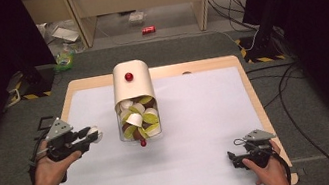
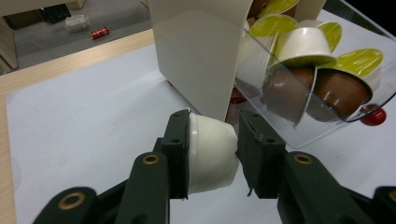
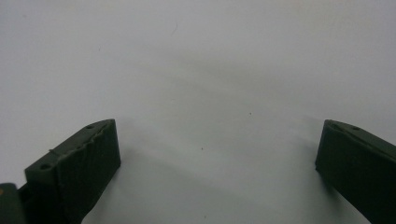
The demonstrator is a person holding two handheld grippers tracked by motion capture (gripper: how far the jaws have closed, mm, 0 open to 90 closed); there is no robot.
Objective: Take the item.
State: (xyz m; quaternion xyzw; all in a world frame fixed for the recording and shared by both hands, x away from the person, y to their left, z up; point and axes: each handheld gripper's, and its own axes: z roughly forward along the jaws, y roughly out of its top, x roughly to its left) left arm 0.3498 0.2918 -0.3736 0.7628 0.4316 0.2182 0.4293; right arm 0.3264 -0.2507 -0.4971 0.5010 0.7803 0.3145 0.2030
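We hold a white capsule (image 2: 210, 154) pinched between the two black jaws of our left gripper (image 2: 212, 156), its wide rim pressed against one jaw and its narrower rounded end against the other, so the pod lies sideways in the grip; in the high view the same left gripper (image 1: 89, 135) sits over the white sheet (image 1: 199, 162) covering the table (image 1: 255, 102), with the capsule (image 1: 94, 135) showing pale at its tip; just ahead of those jaws, in the left gripper view, stands the cream back wall of the capsule dispenser (image 2: 201, 51), and beyond and to one side of the jaws its clear front (image 2: 322, 126) holds a heap of pods, white, brown and lime-lidded, stacked against each other; a red knob (image 2: 375, 116) shows at the low edge of that clear part; from above, the dispenser (image 1: 132, 85) lies just beside our left gripper, towards the middle of the table, with a second red knob (image 1: 128, 76) on its cream top and the pods (image 1: 139, 119) visible through the front; our right gripper (image 1: 236, 156) rests well apart from the dispenser, near the table's close edge; in the right gripper view its jaws stand spread wide with nothing between them, bare white sheet (image 3: 201, 93) in front; beyond the table, on the floor, lies a red can (image 1: 148, 29)
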